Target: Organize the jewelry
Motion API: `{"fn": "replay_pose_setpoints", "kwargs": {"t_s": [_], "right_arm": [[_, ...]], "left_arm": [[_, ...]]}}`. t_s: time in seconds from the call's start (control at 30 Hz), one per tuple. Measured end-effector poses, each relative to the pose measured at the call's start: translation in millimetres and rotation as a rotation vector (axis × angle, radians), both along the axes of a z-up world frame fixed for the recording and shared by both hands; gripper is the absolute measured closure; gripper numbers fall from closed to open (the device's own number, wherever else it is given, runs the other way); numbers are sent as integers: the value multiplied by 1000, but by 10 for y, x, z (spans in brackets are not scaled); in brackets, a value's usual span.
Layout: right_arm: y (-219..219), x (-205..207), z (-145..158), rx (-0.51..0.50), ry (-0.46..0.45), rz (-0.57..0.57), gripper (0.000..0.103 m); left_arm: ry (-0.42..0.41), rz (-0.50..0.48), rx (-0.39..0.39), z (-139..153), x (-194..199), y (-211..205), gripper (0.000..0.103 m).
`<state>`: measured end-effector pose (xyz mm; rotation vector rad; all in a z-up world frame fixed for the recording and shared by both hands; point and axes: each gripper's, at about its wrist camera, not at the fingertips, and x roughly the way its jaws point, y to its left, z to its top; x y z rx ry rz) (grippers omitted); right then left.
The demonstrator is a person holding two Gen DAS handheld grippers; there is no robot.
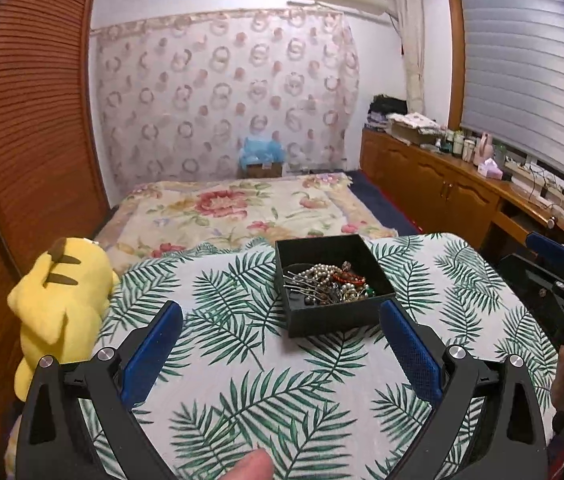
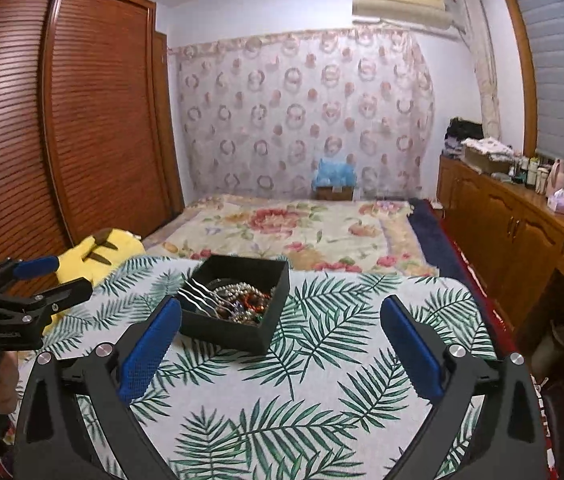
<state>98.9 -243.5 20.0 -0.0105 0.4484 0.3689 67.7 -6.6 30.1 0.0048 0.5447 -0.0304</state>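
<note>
Bedroom, leaf-print cloth (image 1: pixel 242 360) | box (image 1: pixel 332 322) frame centre, jewelry (image 1: pixel 328 282) tangled inside | left gripper (image 1: pixel 282 312) and right gripper (image 2: pixel 282 312) spread wide, empty | light, slippery strands likely snag; pinch one loop.

I am holding my left gripper (image 1: pixel 282 320) and right gripper (image 2: pixel 282 320) level, side by side, both with jaws spread wide.

Table (image 1: pixel 242 360) (image 2: pixel 342 360) draped in white cloth with green palm-leaf print. Directly on cloth: open black box (image 1: pixel 332 322) (image 2: pixel 224 332) holding tangled jewelry (image 1: pixel 328 284) (image 2: pixel 238 300). Yellow plush toy (image 1: pixel 58 304) (image 2: pixel 98 256) at left edge.
</note>
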Motion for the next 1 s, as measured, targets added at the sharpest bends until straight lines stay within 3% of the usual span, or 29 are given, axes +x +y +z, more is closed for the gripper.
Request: {"fn": "replay_pose_setpoints", "kwargs": {"t_s": [0.2, 1.0], "right_arm": [[-62, -208, 112, 3, -41, -32, 3], [-121, -289, 14, 26, -11, -29, 3]], "left_arm": [[-28, 9, 0, 88, -172, 10, 8], [-43, 3, -7, 119, -317, -43, 8]]}}
